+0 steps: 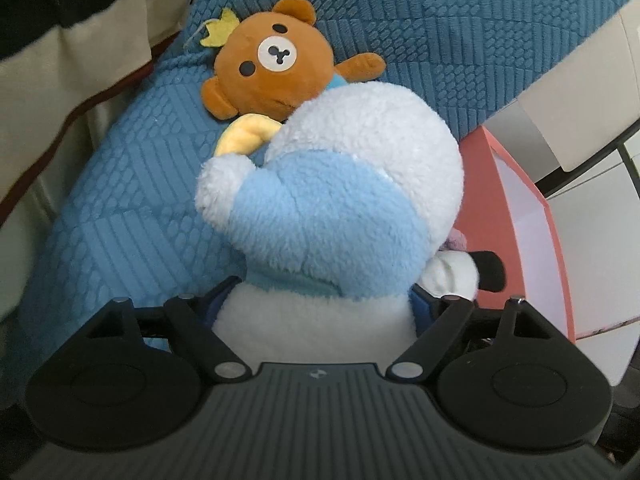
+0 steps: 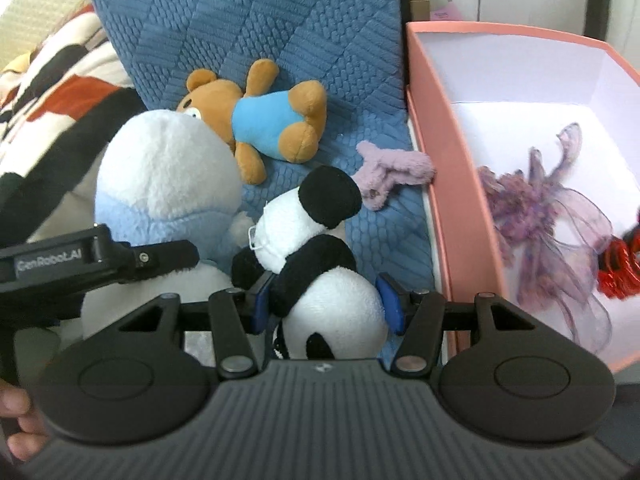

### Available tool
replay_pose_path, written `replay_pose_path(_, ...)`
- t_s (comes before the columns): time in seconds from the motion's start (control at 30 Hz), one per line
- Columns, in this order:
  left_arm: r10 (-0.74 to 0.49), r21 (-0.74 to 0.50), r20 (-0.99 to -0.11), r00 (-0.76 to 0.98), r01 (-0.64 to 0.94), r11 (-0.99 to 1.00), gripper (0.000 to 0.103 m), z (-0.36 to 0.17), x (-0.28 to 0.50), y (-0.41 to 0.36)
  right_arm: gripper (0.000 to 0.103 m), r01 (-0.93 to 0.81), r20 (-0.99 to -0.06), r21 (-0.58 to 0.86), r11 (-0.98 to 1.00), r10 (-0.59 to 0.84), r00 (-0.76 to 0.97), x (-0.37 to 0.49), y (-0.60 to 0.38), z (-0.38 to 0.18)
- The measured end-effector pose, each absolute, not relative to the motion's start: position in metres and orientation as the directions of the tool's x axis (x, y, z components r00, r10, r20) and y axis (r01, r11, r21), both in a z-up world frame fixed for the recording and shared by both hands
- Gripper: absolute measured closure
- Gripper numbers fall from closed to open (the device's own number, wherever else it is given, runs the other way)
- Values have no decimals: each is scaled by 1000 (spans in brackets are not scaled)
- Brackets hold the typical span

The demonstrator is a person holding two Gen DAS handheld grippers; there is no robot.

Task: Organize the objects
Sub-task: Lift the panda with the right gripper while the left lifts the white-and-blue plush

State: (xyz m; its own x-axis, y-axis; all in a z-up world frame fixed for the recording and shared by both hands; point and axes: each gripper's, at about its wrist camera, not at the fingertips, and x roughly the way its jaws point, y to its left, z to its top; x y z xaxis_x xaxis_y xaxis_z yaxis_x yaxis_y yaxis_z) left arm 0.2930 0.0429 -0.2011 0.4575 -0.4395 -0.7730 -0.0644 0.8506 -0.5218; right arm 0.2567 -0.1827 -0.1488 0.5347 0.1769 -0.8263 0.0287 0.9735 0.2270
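Right tongs pinching panda plush; left tongs clamped on blue-white plush. Pink box rim just right; brown bear behind, on blue cushion.

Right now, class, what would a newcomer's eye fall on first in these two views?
The big blue-and-white plush fills the left gripper's jaws, and the panda sits between the right gripper's. Behind them a brown bear lies on the blue cushion, beside the pink box.
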Motion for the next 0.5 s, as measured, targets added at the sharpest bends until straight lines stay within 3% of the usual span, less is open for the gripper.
replay_pose_path(0.5,-433,-513,-782,448,-70,855,17,-138,254,4,45,61,-788,303,951,214,577,220,-223,-80)
